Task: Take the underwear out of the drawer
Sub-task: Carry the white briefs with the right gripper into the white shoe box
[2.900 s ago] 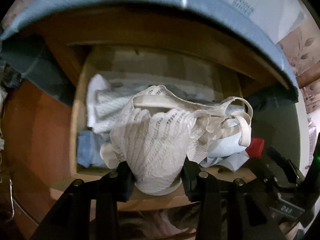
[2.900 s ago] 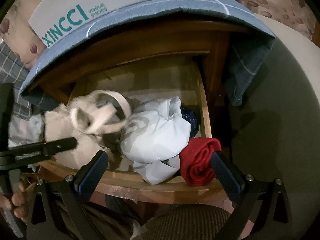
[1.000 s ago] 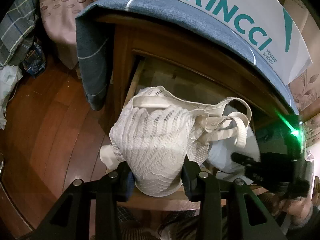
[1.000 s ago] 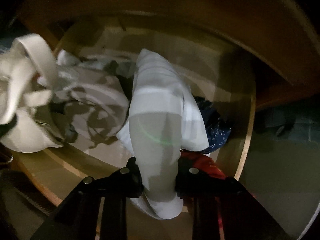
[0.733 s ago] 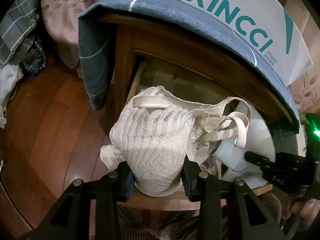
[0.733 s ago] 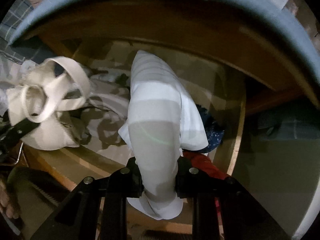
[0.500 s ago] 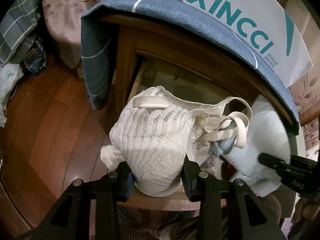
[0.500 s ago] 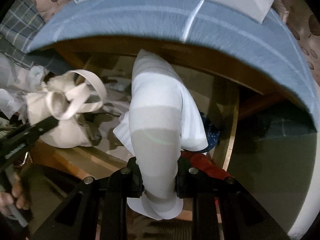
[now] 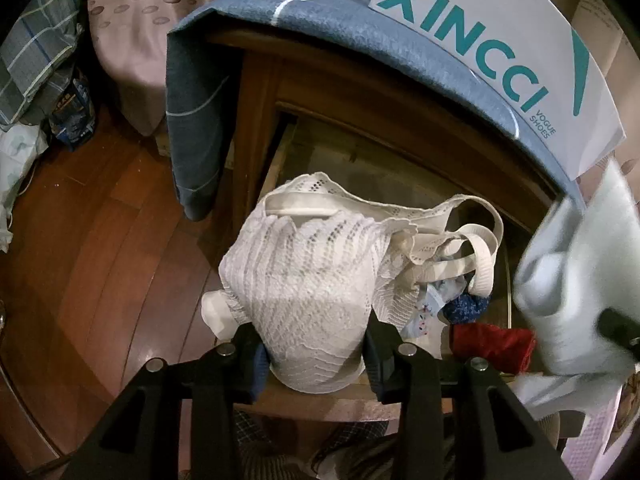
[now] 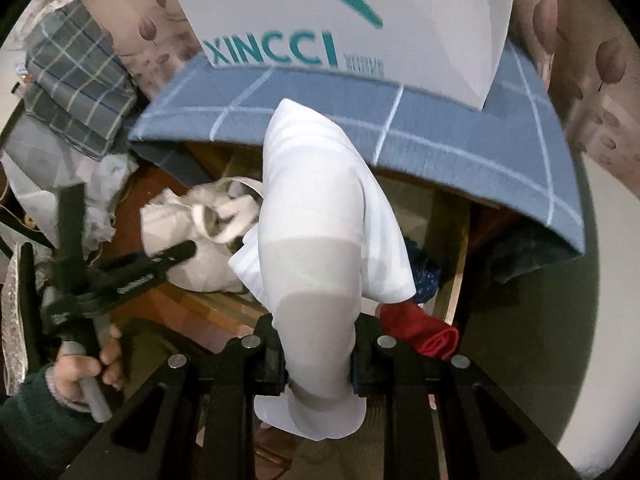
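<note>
Both claws clenched on soft, featherlight stuff: left claw (image 9: 316, 354) bunching the lacy white bra (image 9: 308, 280) mid-frame, right claw (image 10: 318, 358) pinching the floppy pale underwear (image 10: 320, 216) by a fold.

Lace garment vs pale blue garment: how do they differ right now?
The lace garment is cream, openwork knit with loose straps; the pale blue garment is smooth, plain fabric. The lace one is clamped in the left gripper; the blue one is clamped in the right gripper. The lace one bunches wide; the blue one stands as a narrow fold. Both are held above the open drawer.
</note>
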### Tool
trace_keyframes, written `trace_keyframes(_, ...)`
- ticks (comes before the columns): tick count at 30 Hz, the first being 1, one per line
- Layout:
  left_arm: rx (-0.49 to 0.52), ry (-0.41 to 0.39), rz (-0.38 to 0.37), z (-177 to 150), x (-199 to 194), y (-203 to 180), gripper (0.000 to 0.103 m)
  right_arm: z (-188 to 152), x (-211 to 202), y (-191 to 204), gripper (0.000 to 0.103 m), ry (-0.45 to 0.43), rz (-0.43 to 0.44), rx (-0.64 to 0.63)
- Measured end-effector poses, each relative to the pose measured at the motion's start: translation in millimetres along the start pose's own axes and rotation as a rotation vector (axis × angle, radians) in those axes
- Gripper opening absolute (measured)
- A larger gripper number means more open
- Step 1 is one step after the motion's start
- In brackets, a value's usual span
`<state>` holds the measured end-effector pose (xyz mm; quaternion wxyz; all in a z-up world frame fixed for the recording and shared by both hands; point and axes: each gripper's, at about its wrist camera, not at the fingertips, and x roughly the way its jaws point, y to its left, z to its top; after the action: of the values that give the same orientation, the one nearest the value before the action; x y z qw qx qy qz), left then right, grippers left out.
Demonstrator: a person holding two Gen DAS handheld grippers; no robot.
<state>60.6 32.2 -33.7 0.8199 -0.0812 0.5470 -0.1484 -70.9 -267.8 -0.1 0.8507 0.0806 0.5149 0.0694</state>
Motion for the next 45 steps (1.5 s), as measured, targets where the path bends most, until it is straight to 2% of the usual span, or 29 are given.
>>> trace_keyframes(8, -0.005, -0.005, -0.002, -0.6, -0.5, 0.7, 0.039, 16.2, -58.1, 11.1, 0.02, -0.097, 0.026, -0.014)
trace_keyframes(11, -0.007, -0.004, -0.003, -0.3, -0.7, 0.5, 0.039, 36.9, -85.6, 17.0, 0.02, -0.159, 0.021, -0.022)
trace_keyframes(21, -0.016, 0.001, -0.01, 0.4, -0.4, 2.0, 0.039, 142.4, -180.3, 18.9, 0.02, -0.44, -0.06, -0.023)
trace_keyframes(27, -0.019, 0.009, -0.01, 1.3, 1.7, 2.4, 0.039, 207.8, -186.8, 20.9, 0.02, -0.543, -0.147, -0.004)
trace_keyframes(30, -0.019, 0.011, -0.01, 1.7, 2.2, 2.1, 0.039, 236.4, -168.7, 18.7, 0.02, -0.532, -0.18, 0.014)
trace_keyframes(35, -0.013, 0.016, -0.005, 2.2, 4.3, 1.4, 0.039, 271.9, -105.4, 8.4, 0.02, -0.421, -0.206, 0.047)
trace_keyframes(40, -0.01, 0.017, -0.001, 2.3, 5.8, 0.3, 0.039, 276.1, -41.2, 1.9, 0.021, -0.292, -0.211, 0.044)
trace_keyframes(45, -0.014, 0.018, -0.005, 1.6, 5.7, 0.4, 0.039, 264.8, 2.4, 8.3, 0.022, -0.189, -0.193, 0.006)
